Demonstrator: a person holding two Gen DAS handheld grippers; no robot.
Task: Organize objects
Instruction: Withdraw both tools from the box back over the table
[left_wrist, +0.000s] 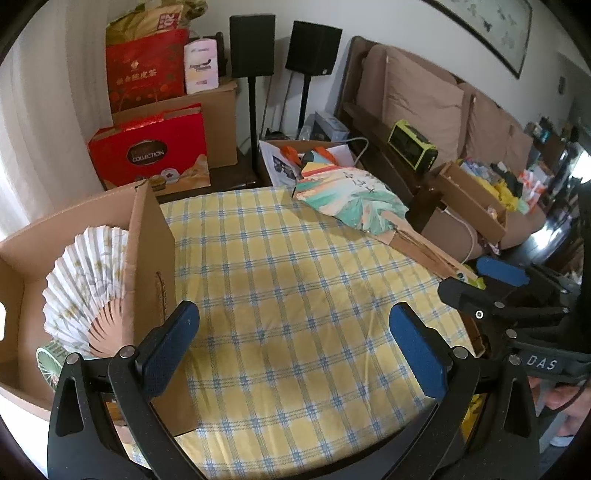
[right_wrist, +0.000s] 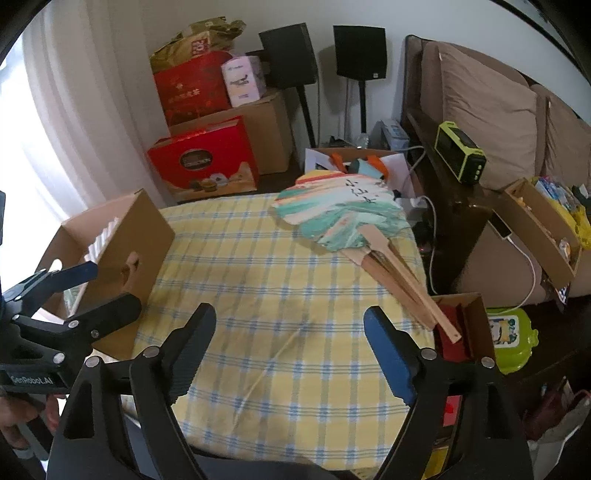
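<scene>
Landmark: cardboard box (left_wrist: 147, 236) at left edge of checked tablecloth (left_wrist: 295, 277).

Risks, my judgement:
- Flat painted fans (right_wrist: 340, 218), stacked far right of box, handles over table edge. Pinch at thin handle tip: stack may slide apart or tip down to floor.
- White folding fan (left_wrist: 85, 288) stands open inside box; next fan pushed in can crush pleats.

Pose:
- Left gripper (left_wrist: 295, 343) hovers just right of box, jaws wide apart, empty.
- Right gripper (right_wrist: 291, 350) further right of box, above cloth, jaws wide apart, empty, pointing toward fans.
</scene>
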